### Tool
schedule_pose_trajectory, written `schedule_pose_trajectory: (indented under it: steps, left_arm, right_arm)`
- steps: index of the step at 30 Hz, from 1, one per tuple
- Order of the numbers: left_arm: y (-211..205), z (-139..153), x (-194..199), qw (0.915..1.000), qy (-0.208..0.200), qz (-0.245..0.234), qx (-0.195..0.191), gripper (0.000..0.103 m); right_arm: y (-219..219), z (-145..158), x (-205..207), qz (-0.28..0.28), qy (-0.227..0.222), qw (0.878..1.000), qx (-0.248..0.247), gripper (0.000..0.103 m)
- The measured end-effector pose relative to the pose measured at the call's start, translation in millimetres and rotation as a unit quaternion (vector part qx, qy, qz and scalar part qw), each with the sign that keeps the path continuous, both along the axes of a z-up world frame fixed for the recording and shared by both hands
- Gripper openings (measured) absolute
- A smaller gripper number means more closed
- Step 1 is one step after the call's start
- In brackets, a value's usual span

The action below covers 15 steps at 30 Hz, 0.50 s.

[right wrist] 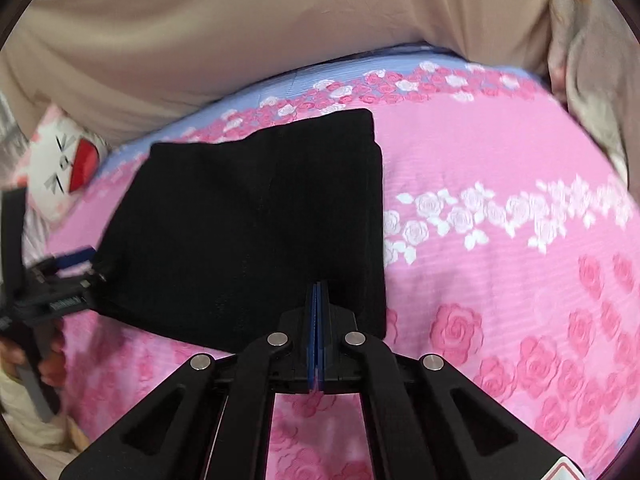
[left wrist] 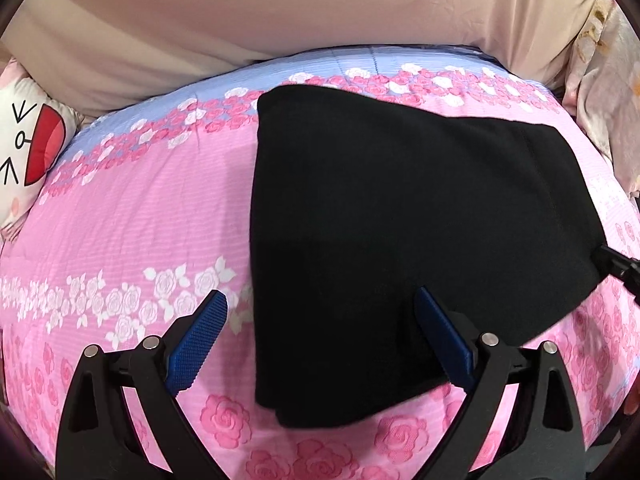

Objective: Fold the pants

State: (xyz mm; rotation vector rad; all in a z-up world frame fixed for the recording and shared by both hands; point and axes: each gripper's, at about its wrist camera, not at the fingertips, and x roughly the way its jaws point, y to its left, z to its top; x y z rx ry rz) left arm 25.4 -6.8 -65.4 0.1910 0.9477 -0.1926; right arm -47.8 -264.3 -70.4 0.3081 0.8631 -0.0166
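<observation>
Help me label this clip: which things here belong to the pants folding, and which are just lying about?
Belongs to the job:
- pants, black, folded, on the quilt
- left gripper, jaws open
- right gripper, jaws shut

Just lying about:
- quilt, pink with roses, the work surface
- cartoon pillow
- beige sheet

pants (left wrist: 400, 220): matt black knit, probably | bedspread (left wrist: 140, 220): ribbed cotton-like cloth | gripper pads (left wrist: 198, 344): textured blue plastic
</observation>
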Motion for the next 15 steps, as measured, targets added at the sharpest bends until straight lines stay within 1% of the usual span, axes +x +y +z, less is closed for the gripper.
schedule_pose_trajectory:
  steps: [1,2,3,4,5,6,8,9,10,11,12,13,14,15]
  left_arm:
    - [7.3,3.0,-5.2,0.9998,0.003,-0.004,-0.017,0.092]
    - [15.3,7.1,-10.4,0.9993,0.004,-0.007,-0.036,0.092]
    - [27.4,14.6,-20.7,0.9978,0.001,-0.014,-0.065,0.092]
    - [35.2,19.3,-28.1,0.9964,-0.001,-0.022,-0.082,0.092]
    - [42.7,23.3,-36.2,0.9951,-0.002,-0.025,-0.095,0.092]
    - [48.5,25.1,-43.6,0.9940,0.001,-0.026,-0.106,0.092]
    - [52.4,23.0,-52.1,0.9884,0.021,-0.044,-0.144,0.092]
    - [52.8,18.4,-55.8,0.9765,0.050,-0.071,-0.197,0.092]
    - [52.8,14.4,-56.2,0.9651,0.070,-0.087,-0.237,0.092]
    - [50.9,8.1,-54.1,0.9490,0.097,-0.098,-0.284,0.093]
    - [48.1,1.1,-48.9,0.9347,0.118,-0.100,-0.320,0.093]
    - [45.6,-3.3,-43.7,0.9273,0.130,-0.096,-0.338,0.092]
    - [43.5,-8.3,-36.5,0.9219,0.138,-0.086,-0.352,0.092]
    - [42.7,-12.6,-28.9,0.9185,0.141,-0.077,-0.362,0.092]
  right_arm:
    - [0.6,4.7,-4.2,-0.003,-0.003,1.000,0.002,0.000]
    - [1.1,9.7,-7.9,-0.005,-0.008,1.000,-0.001,0.006]
    - [3.6,14.5,-12.3,-0.005,-0.012,1.000,-0.007,0.009]
    - [8.2,21.3,-21.3,-0.001,-0.020,1.000,-0.016,0.011]
    - [9.3,24.1,-28.1,0.004,-0.027,1.000,-0.015,0.021]
    - [10.4,25.7,-32.2,0.010,-0.031,0.999,-0.010,0.033]
    - [15.3,24.5,-40.0,0.035,-0.034,0.999,0.015,0.040]
    - [18.7,21.3,-40.9,0.054,-0.033,0.997,0.039,0.040]
    - [20.5,16.4,-39.8,0.071,-0.033,0.994,0.071,0.041]
    - [21.7,13.1,-38.6,0.078,-0.033,0.992,0.091,0.043]
    - [22.4,6.6,-35.4,0.082,-0.030,0.989,0.118,0.043]
    - [22.7,2.4,-32.4,0.081,-0.027,0.988,0.129,0.044]
    - [23.1,-1.4,-29.1,0.080,-0.026,0.987,0.139,0.045]
    - [22.7,-5.7,-24.2,0.080,-0.026,0.984,0.154,0.052]
